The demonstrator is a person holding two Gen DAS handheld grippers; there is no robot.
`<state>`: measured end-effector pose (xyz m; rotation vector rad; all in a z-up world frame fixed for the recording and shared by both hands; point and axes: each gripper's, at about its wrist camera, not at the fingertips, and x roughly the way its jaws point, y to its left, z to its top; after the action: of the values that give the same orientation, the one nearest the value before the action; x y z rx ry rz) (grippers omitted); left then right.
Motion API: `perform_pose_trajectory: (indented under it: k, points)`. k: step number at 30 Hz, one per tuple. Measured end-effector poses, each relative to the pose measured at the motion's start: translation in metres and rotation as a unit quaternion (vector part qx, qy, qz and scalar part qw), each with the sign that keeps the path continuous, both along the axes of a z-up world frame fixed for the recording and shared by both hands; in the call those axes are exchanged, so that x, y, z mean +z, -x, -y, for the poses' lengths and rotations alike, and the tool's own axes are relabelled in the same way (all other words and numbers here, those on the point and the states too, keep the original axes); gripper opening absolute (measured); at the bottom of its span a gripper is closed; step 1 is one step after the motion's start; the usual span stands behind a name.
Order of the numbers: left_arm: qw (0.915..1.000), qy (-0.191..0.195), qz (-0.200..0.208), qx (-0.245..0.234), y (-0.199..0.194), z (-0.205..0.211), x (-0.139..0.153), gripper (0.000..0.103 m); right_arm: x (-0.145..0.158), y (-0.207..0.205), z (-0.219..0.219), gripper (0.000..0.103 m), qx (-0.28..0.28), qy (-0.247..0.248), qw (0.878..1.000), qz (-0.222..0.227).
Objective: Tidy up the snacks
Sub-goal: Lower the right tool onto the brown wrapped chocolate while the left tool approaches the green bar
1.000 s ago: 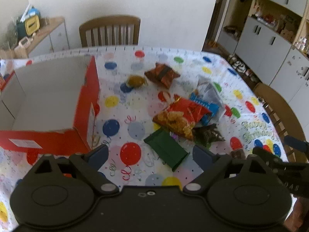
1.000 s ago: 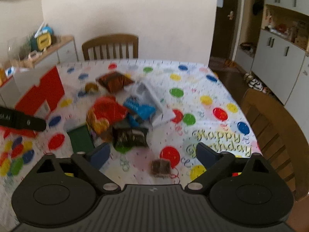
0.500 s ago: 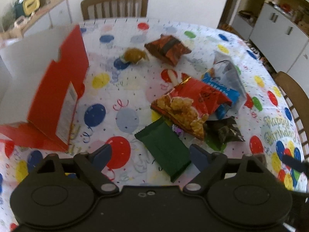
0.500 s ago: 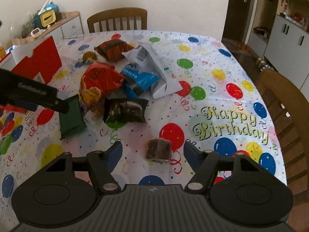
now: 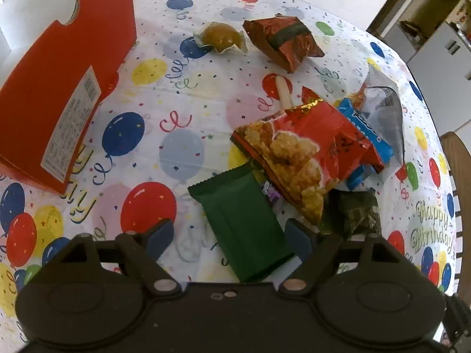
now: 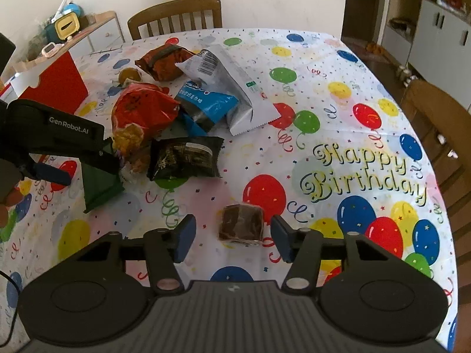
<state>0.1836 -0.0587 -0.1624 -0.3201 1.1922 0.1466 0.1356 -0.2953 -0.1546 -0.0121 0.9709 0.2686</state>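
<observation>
A flat green packet [image 5: 244,223] lies on the balloon tablecloth between the open fingers of my left gripper [image 5: 229,238], which hovers low over it; it also shows in the right wrist view [image 6: 101,186]. A small brown wrapped cake [image 6: 240,224] sits between the open fingers of my right gripper [image 6: 231,236]. Behind lie a red popcorn bag [image 5: 303,153], a blue packet [image 6: 203,106], a white-grey pouch [image 6: 223,76], a black packet [image 6: 185,158], a brown-red packet [image 5: 284,41] and a round golden sweet [image 5: 220,36]. An open red box [image 5: 64,88] stands at the left.
Wooden chairs stand at the far side [image 6: 176,14] and at the right edge [image 6: 441,111] of the table. A sideboard with clutter [image 6: 73,29] is at the back left. White cabinets [image 6: 441,38] are at the right.
Both grippers have moved forward and down toward the table. The green packet now lies between my left fingers, and the brown cake between my right fingers.
</observation>
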Motion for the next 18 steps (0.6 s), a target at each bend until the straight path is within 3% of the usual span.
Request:
perform_pose_trajectory:
  k: [4, 9, 13, 18]
  points:
    - [1.0, -0.002, -0.004, 0.007, -0.003, 0.001, 0.0, 0.079, -0.002, -0.002, 0.001, 0.049, -0.004, -0.007, 1.0, -0.01]
    - [0.9999, -0.014, -0.005, 0.006, -0.003, 0.003, 0.001, 0.068, -0.001, -0.005, 0.005, 0.042, -0.016, -0.015, 1.0, -0.012]
    - [1.0, -0.002, 0.002, 0.008, -0.003, -0.001, 0.003, 0.045, -0.001, -0.005, 0.008, 0.033, -0.02, -0.021, 0.999, -0.015]
    - [0.9995, 0.022, 0.009, 0.022, 0.0, -0.013, 0.004, 0.032, -0.001, -0.004, 0.007, 0.033, -0.015, -0.025, 0.999, -0.016]
